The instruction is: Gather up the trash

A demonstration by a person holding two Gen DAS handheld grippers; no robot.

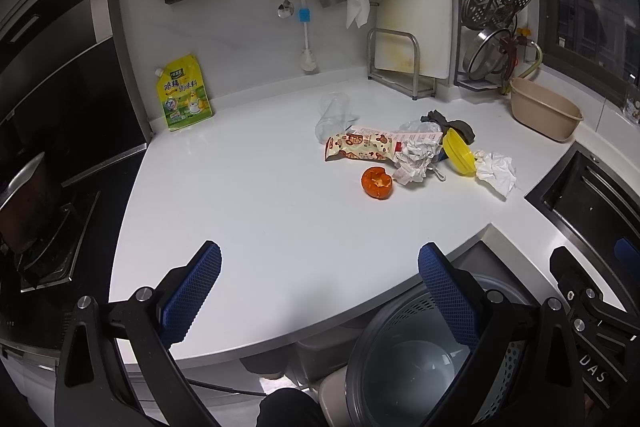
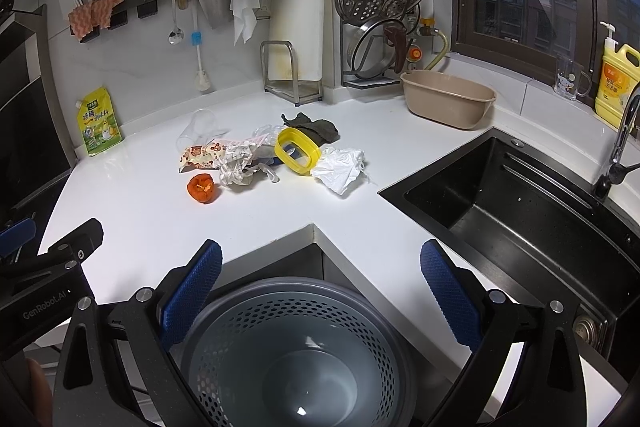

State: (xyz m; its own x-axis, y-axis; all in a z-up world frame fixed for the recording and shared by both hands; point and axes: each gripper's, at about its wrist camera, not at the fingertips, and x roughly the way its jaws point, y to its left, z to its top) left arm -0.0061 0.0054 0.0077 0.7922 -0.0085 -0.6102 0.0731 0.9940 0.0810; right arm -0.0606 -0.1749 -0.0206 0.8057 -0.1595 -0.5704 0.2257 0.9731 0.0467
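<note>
Trash lies in a heap on the white counter [image 1: 248, 227]: an orange peel [image 1: 376, 182] [image 2: 203, 188], a printed snack wrapper [image 1: 362, 147] [image 2: 202, 153], crumpled paper [image 1: 414, 159] [image 2: 236, 163], a yellow lid [image 1: 459, 151] [image 2: 297, 151], a white tissue [image 1: 496, 171] [image 2: 340, 165], a clear plastic cup [image 1: 332, 115] [image 2: 198, 131] and a dark cloth [image 1: 452, 125] [image 2: 312, 127]. A grey perforated bin [image 2: 296, 355] [image 1: 412, 359] stands below the counter's inner corner. My left gripper [image 1: 320, 291] is open over the counter's front edge. My right gripper [image 2: 320, 291] is open above the bin, holding nothing.
A black sink [image 2: 520, 211] with a faucet [image 2: 618, 151] lies right. A beige basin [image 2: 448, 99], a cutting board rack [image 1: 400, 67], a yellow seasoning pouch [image 1: 184, 93] and a stove with a pot [image 1: 28, 199] ring the counter. A detergent bottle [image 2: 618, 79] sits on the sill.
</note>
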